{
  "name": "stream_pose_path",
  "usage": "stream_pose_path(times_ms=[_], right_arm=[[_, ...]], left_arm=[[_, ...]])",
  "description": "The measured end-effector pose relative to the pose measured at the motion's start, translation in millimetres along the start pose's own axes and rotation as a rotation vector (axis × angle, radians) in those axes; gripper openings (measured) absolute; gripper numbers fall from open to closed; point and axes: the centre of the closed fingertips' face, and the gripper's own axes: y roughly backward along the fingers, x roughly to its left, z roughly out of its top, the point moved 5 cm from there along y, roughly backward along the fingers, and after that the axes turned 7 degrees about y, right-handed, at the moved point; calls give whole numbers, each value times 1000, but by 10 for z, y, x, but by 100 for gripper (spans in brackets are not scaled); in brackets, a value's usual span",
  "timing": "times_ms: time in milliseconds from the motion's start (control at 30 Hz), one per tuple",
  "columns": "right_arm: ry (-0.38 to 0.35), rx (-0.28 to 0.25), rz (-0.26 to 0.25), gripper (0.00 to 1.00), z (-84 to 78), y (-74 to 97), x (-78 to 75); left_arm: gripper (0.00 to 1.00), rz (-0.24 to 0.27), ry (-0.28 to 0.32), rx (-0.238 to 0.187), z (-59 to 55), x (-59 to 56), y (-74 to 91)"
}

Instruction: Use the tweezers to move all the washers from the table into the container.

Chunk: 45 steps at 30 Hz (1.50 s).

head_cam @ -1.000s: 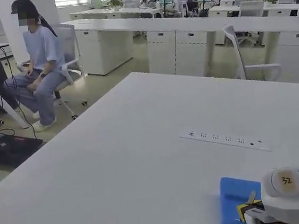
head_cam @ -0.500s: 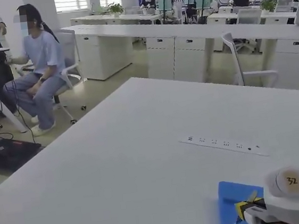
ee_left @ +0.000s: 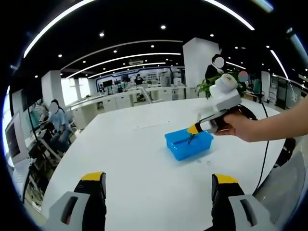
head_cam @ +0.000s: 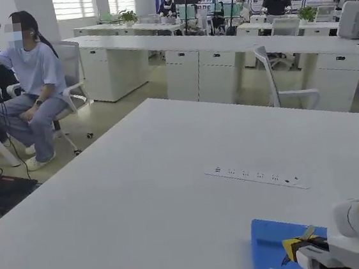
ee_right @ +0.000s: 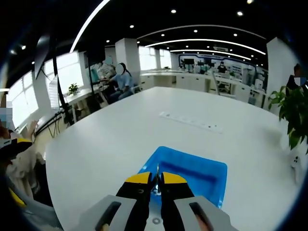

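A blue container (ee_right: 197,174) rests on the white table (ee_right: 110,139). My right gripper (ee_right: 154,178) hangs over its near edge, its yellow-tipped jaws shut on thin metal tweezers (ee_right: 157,171) that point down into the container. In the left gripper view a hand holds the right gripper (ee_left: 198,129) above the container (ee_left: 188,144), the tweezers (ee_left: 185,140) reaching inside. My left gripper (ee_left: 158,179) is open, its jaws wide apart over bare table, well short of the container. The head view has the container (head_cam: 273,248) at the bottom right with the right gripper (head_cam: 295,248) over it.
A white power strip (head_cam: 256,176) lies on the table beyond the container. A person sits on a chair (head_cam: 31,92) off the table's far left. Desks and chairs stand behind. A potted plant (ee_right: 288,113) is by the table's right edge.
The head camera has swung a little, so the room sits lower and further left. The right gripper stays over the container and the left jaw tip stays near the bottom edge.
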Motion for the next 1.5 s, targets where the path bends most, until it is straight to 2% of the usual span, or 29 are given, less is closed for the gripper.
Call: stream_pose_path(times_ms=[300,533,1133,1500], right_arm=[[34,-17,-8,3,-47,211,67],[18,-21,-8,3,-134,308,77],[-15,29,-3,4,-429,305,61],[-23,44,-1,4,-489,288,72]], left_arm=[[93,0,-9,-1,9,-16,13],[93,1,-14,-4,29,-34,24],[93,21,-10,2,52,-27,41],[93,20,-11,10,36,-30,29]])
